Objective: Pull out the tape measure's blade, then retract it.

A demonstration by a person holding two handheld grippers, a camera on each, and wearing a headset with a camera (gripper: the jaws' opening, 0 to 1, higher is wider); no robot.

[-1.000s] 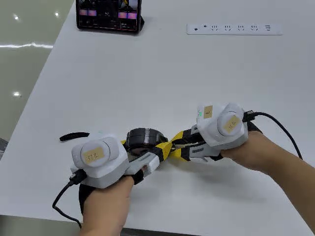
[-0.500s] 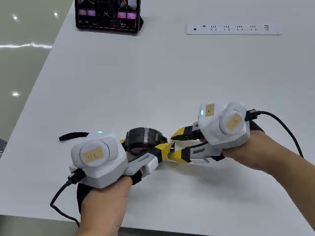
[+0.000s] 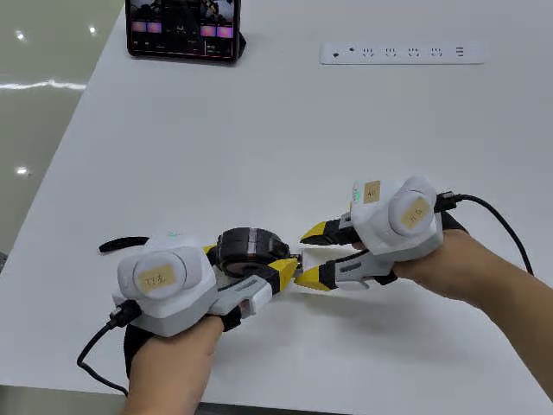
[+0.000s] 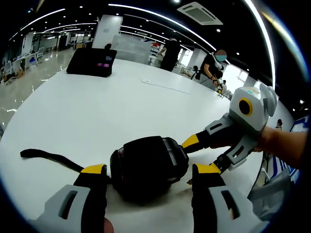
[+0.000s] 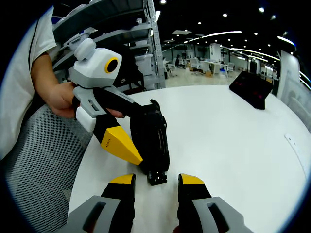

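One black tape measure (image 3: 249, 245) with one black strap (image 3: 123, 244). Two grippers: left gripper (image 3: 246, 260), right gripper (image 3: 309, 255). One tablet (image 3: 181, 28) upper left, one power strip (image 3: 402, 53) upper right, one white worktop (image 3: 259, 147).

On the white tabletop (image 3: 259, 147), the white left gripper (image 3: 248, 261) with yellow-tipped jaws clamps a round black tape measure (image 3: 249, 246) from both sides. The white right gripper (image 3: 309, 255) faces it, jaws spread apart, their yellow tips just beside the case's right edge. A thin black strap (image 3: 121, 245) lies at the left. Far back stand a dark tablet screen (image 3: 181, 26) and a long white power strip (image 3: 397, 53)
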